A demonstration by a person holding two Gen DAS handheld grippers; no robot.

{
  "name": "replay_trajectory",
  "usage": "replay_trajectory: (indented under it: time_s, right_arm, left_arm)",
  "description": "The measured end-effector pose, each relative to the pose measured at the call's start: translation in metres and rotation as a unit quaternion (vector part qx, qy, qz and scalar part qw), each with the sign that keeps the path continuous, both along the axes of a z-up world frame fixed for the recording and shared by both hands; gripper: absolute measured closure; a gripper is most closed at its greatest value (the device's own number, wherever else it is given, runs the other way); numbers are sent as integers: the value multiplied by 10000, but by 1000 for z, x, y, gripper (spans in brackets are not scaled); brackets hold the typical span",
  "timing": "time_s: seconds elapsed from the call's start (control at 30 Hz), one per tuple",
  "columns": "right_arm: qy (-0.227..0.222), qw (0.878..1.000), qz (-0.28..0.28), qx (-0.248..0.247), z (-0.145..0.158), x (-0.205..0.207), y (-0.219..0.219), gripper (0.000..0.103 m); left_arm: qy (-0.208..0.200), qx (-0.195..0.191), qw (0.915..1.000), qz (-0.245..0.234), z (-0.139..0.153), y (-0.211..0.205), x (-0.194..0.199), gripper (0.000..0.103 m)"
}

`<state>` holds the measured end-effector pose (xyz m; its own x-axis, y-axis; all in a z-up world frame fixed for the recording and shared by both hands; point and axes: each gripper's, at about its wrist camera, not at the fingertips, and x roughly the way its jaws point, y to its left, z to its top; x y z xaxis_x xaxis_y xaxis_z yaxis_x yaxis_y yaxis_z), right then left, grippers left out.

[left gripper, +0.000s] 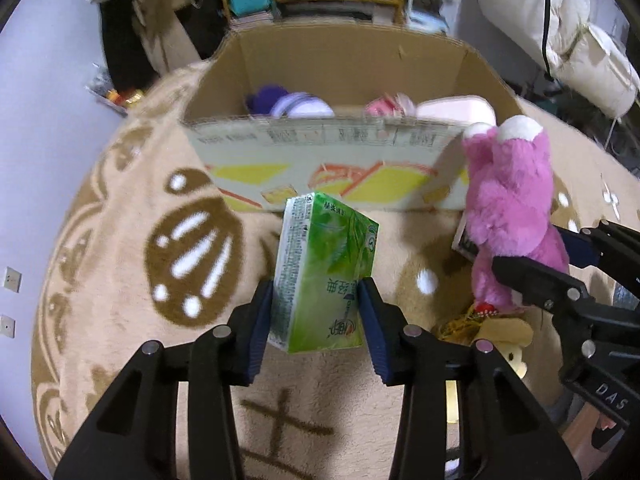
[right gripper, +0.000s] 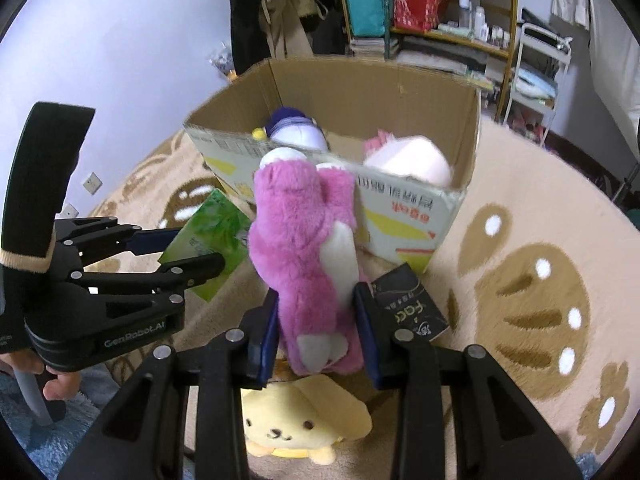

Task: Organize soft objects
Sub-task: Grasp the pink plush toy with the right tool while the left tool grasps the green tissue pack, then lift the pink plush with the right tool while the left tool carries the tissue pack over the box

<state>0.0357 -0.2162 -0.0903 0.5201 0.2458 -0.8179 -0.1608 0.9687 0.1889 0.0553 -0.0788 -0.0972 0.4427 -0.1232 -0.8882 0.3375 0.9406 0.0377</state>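
Both claws loaded, both short of the box (left gripper: 320, 152). Left claw (left gripper: 316, 312) is clenched on a green tissue pack (left gripper: 324, 276), pads on its two long sides, pack held upright above the rug (left gripper: 120, 220), near the box's front wall but not over it. Right claw (right gripper: 316, 332) grips the pink bear (right gripper: 304, 248) low on the body; head end points at the box and looks about level with the front rim, maybe brushing it, can't tell for sure.

Box is open-topped and already holds a purple-and-white plush (right gripper: 296, 132) at left and a pale pink plush (right gripper: 412, 160) at right. A yellow dog plush (right gripper: 296, 424) and a black packet (right gripper: 412, 308) lie on the rug under and beside the right claw.

Step in hand, as I read it: carry both items over the front wall and drop them in.

How to do it well:
- Lift the bear first; its floppy head will likely catch the cardboard edge if pushed straight forward.
- Aim for the gap between the two plushes inside.
- Keep the claws apart so the tissue pack doesn't bump the bear.
- Release only once past the rim; the pack is light and could tip out off the edge.
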Motion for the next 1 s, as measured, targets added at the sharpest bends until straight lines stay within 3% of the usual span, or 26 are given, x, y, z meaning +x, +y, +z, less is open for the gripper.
replay_trajectory:
  time_s: [0.27,0.47,0.67,1.0]
  right_arm:
    - [-950,9949,-266,231,42,-21,-14,67]
    - [-1566,9858,-525,284,64,-30,-23,67]
    - [-1964,9776,-710,252,80,-28,-31,67]
    - [-2314,9697,-758,216,93,-8,-38,67]
  left_arm:
    - [-1385,46,9902,158,59,6,-18,62]
    - [-2498,57,9678,311,88,12,-25,62]
    - [-2952,-58,9548,343,107,14,-20,62]
    - [-3078,-178,9505,392,116,14,9,62]
